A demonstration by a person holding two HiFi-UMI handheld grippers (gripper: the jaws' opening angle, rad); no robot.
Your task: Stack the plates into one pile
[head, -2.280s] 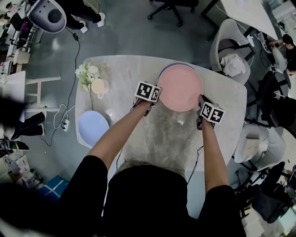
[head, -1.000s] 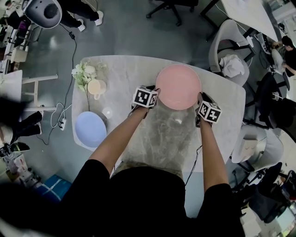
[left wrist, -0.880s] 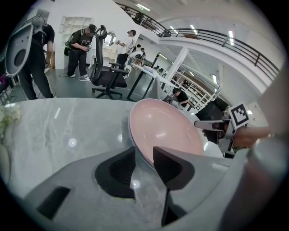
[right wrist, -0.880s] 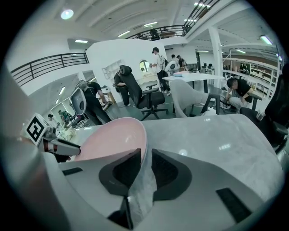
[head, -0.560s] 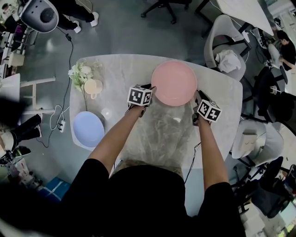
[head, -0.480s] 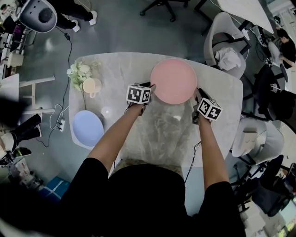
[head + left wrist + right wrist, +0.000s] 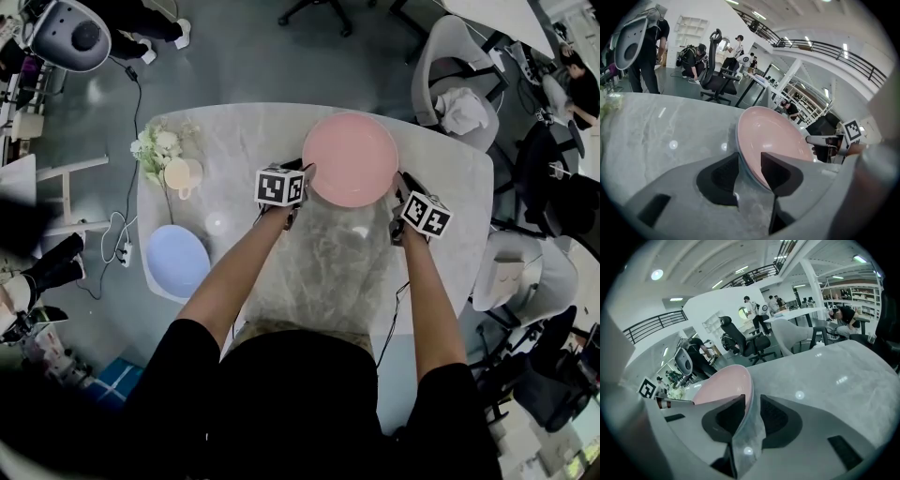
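Note:
A pink plate (image 7: 352, 159) lies at the far middle of the marble table (image 7: 328, 262). In the left gripper view a blue-grey rim (image 7: 739, 149) of another plate shows under the pink plate (image 7: 773, 140). My left gripper (image 7: 305, 176) straddles the left edge of the plate; its jaws (image 7: 750, 161) have just been opening and stand off the rim. My right gripper (image 7: 397, 187) straddles the right edge. Its jaws (image 7: 752, 404) have also just been opening, with the pink plate (image 7: 719, 387) loose between them. A light blue plate (image 7: 178, 261) sits alone at the table's near left corner.
A cream cup (image 7: 181, 174) and a bunch of white flowers (image 7: 155, 142) stand at the far left of the table. A small clear dish (image 7: 217, 223) lies between the cup and the blue plate. Chairs (image 7: 450, 80) surround the table.
Earlier a bluish rim showed behind the pink plate; now the pink plate covers it almost wholly. Both grippers remain at the plate's two sides.

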